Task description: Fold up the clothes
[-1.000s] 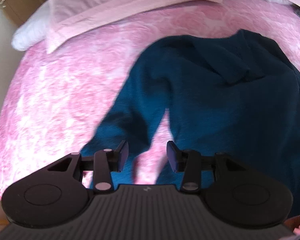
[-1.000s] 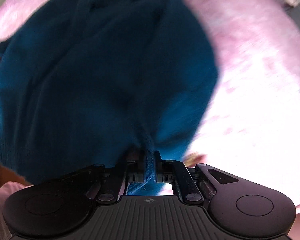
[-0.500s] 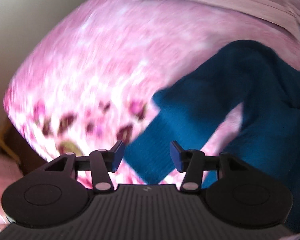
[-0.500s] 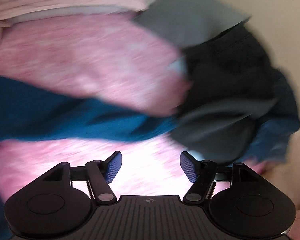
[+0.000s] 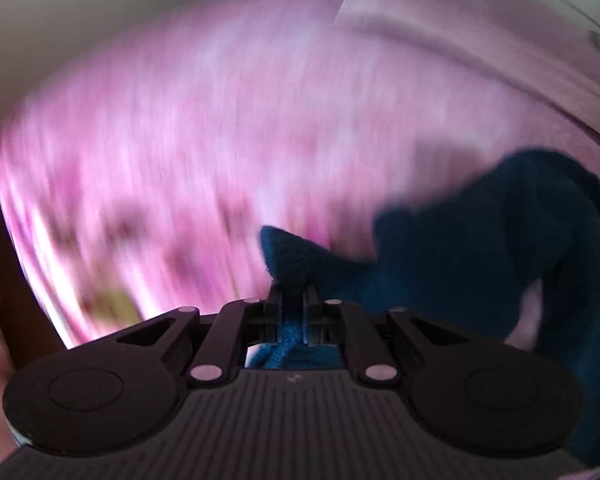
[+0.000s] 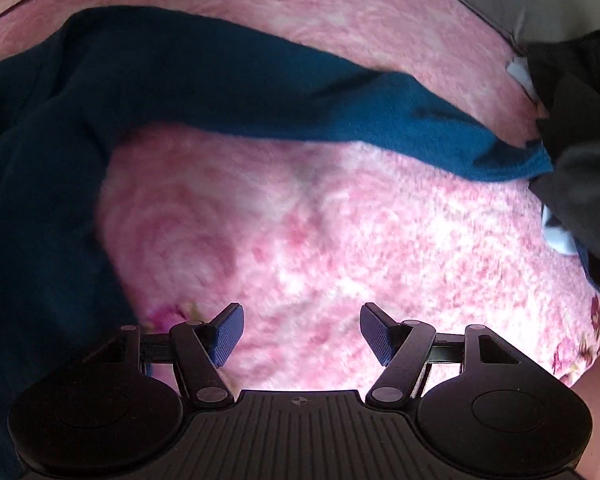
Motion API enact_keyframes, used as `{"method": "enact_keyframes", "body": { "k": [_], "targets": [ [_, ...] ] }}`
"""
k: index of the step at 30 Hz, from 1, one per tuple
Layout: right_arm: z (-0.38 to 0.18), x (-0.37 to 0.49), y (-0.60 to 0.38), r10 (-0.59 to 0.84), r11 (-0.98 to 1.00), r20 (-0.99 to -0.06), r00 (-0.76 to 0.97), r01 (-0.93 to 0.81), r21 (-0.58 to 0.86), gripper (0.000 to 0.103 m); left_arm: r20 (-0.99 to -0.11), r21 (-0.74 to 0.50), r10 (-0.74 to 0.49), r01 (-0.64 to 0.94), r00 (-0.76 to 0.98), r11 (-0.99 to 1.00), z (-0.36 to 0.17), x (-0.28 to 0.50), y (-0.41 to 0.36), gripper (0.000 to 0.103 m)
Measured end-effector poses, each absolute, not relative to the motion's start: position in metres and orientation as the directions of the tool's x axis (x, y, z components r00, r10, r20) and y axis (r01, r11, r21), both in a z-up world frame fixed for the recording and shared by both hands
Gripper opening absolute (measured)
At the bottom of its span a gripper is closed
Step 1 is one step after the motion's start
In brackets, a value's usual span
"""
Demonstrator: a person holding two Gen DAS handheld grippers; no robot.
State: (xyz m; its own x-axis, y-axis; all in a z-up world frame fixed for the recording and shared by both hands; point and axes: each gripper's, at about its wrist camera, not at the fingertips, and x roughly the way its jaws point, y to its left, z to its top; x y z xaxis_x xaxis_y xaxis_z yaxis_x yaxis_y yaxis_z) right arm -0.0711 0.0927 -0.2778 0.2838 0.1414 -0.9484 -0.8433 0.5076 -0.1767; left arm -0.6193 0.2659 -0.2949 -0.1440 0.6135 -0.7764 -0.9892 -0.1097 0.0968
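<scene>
A dark teal sweater (image 6: 260,88) lies spread on the pink floral bedspread (image 6: 300,232). In the right wrist view one sleeve stretches to the right, its cuff (image 6: 532,160) touching a dark pile. My right gripper (image 6: 300,330) hangs open over bare bedspread below that sleeve, nothing between its blue pads (image 6: 230,330). In the blurred left wrist view my left gripper (image 5: 293,300) is shut on the end of the other teal sleeve (image 5: 296,256), which bunches up between the jaws; the rest of the sweater (image 5: 520,248) trails to the right.
A heap of dark grey and black clothes (image 6: 580,152) sits at the right edge of the bed, with a grey pillow (image 6: 520,4) behind it. Pale pink pillows (image 5: 480,40) lie at the head of the bed. A cream wall (image 5: 80,8) borders the left.
My left gripper swung left to the sleeve's end and shut on it. My right gripper let go of the sweater's fabric, opened, and now hovers over the bedspread below the right sleeve.
</scene>
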Motion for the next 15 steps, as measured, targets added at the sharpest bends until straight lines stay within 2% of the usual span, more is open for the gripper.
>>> {"method": "enact_keyframes", "body": {
  "k": [2, 4, 5, 8, 9, 10, 12, 13, 15],
  "targets": [
    [-0.277, -0.072, 0.102, 0.163, 0.497, -0.943, 0.289, -0.850, -0.174, 0.068, -0.712, 0.178, 0.671, -0.977, -0.208, -0.115, -0.270, -0.636, 0.279, 0.006],
    [-0.276, -0.074, 0.110, 0.184, 0.480, -0.940, 0.289, -0.861, -0.171, 0.068, -0.678, 0.255, 0.677, -0.955, -0.286, -0.149, -0.257, -0.657, 0.295, 0.009],
    [-0.276, -0.075, 0.115, 0.192, 0.470, -0.938, 0.287, -0.866, -0.169, 0.068, -0.697, 0.327, 0.625, -0.931, -0.352, -0.159, -0.266, -0.664, 0.305, 0.013],
    [-0.282, -0.078, 0.129, 0.213, 0.448, -0.936, 0.279, -0.879, -0.161, 0.068, -0.711, 0.542, 0.438, -0.825, -0.550, -0.157, -0.300, -0.679, 0.328, 0.013],
    [-0.281, -0.078, 0.133, 0.218, 0.443, -0.935, 0.280, -0.882, -0.161, 0.068, -0.715, 0.564, 0.396, -0.810, -0.577, -0.161, -0.306, -0.680, 0.330, 0.013],
    [-0.281, -0.079, 0.138, 0.223, 0.438, -0.934, 0.280, -0.884, -0.160, 0.068, -0.722, 0.560, 0.381, -0.811, -0.577, -0.167, -0.307, -0.678, 0.331, 0.013],
    [-0.278, -0.074, 0.147, 0.256, 0.426, -0.923, 0.288, -0.891, -0.160, 0.068, -0.745, 0.466, 0.445, -0.865, -0.497, -0.187, -0.292, -0.664, 0.329, 0.013],
    [-0.276, -0.071, 0.151, 0.276, 0.419, -0.915, 0.293, -0.894, -0.160, 0.068, -0.758, 0.417, 0.479, -0.894, -0.442, -0.165, -0.287, -0.651, 0.331, 0.016],
    [-0.271, -0.063, 0.163, 0.321, 0.400, -0.898, 0.301, -0.902, -0.160, 0.068, -0.796, 0.316, 0.538, -0.949, -0.276, -0.020, -0.282, -0.607, 0.345, 0.019]
  ]
}}
